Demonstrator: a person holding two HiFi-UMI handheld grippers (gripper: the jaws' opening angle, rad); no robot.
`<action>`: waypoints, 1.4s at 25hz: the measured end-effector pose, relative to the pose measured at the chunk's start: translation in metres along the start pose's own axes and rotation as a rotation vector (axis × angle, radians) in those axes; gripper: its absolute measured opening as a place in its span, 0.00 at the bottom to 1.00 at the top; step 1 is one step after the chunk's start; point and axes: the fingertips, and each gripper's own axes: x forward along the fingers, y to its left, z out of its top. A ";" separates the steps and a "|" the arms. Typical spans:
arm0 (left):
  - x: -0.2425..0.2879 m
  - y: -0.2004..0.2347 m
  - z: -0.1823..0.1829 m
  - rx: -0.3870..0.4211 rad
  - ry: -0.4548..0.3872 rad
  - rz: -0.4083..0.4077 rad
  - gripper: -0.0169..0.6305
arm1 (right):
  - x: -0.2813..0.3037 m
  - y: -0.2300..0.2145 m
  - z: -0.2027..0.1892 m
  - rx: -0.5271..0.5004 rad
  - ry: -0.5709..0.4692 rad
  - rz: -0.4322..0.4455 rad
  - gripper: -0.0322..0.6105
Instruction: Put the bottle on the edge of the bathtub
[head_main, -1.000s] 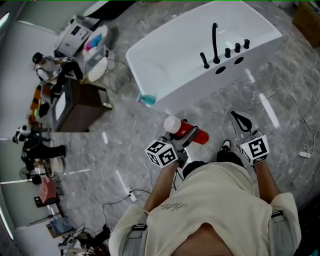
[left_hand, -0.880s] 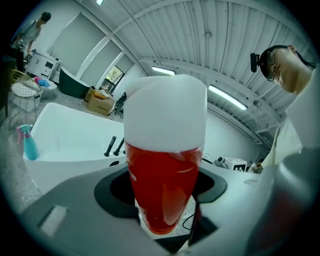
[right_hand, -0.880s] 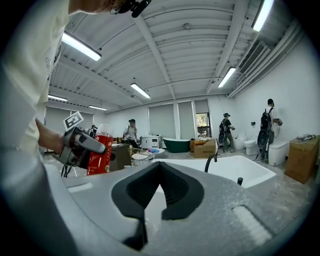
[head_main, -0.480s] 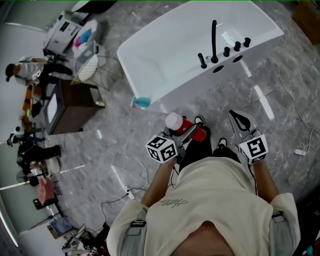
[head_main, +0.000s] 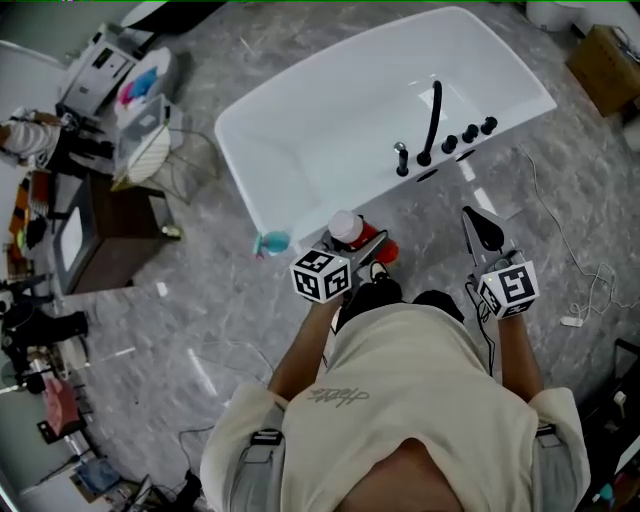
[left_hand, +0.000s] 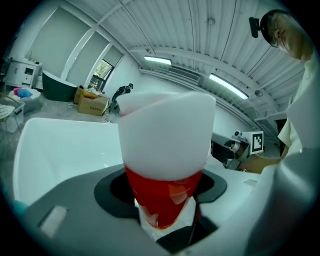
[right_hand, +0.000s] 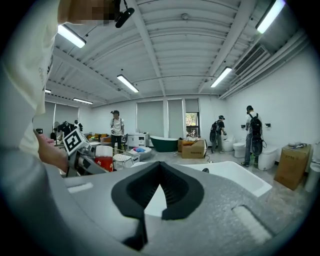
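Left tool (head_main: 366, 254) clamped on red, white-capped bottle (head_main: 350, 231), just beside white bathtub (head_main: 238, 168) rim, black faucet (head_main: 432, 118) nearby, right tool (head_main: 480, 226) closed, empty.

My head camera looks steeply down on the tub (head_main: 300, 140), which both gripper views face level from close by.

Cream short-sleeved T-shirt (head_main: 410, 400), script print (head_main: 338, 397); black-white marker cubes (head_main: 320, 276).
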 end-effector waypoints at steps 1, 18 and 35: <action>0.002 0.008 0.002 0.002 0.004 0.000 0.49 | 0.007 0.000 0.004 0.003 -0.005 -0.009 0.05; 0.093 0.114 -0.014 0.075 0.137 0.167 0.49 | 0.072 -0.040 -0.016 0.075 0.091 0.053 0.05; 0.208 0.202 -0.064 0.190 0.276 0.310 0.49 | 0.139 -0.131 -0.042 0.104 0.210 0.178 0.05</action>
